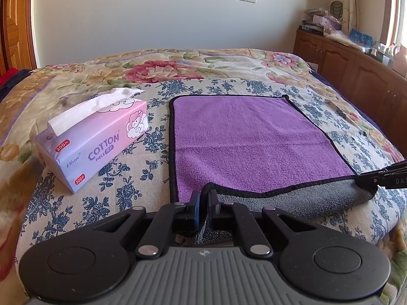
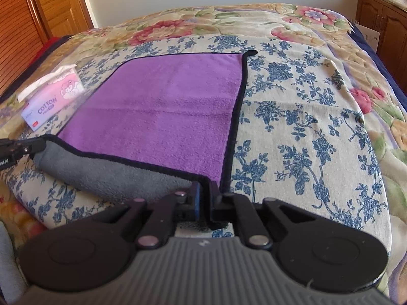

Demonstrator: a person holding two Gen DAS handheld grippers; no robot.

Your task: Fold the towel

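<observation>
A purple towel (image 1: 249, 137) with a black hem and a grey underside lies on the bed; it also shows in the right wrist view (image 2: 162, 106). Its near edge is lifted and rolled over, so the grey side (image 1: 305, 200) shows. My left gripper (image 1: 204, 198) is shut on the towel's near left corner. My right gripper (image 2: 204, 190) is shut on the near right corner. Each gripper shows at the edge of the other's view: the right one (image 1: 366, 180), the left one (image 2: 33, 148).
A pink tissue box (image 1: 94, 137) stands left of the towel on the blue-flowered sheet (image 2: 292, 127). A wooden cabinet (image 1: 356, 76) with clutter runs along the right side of the bed. A wooden door (image 2: 51, 7) is at the far left.
</observation>
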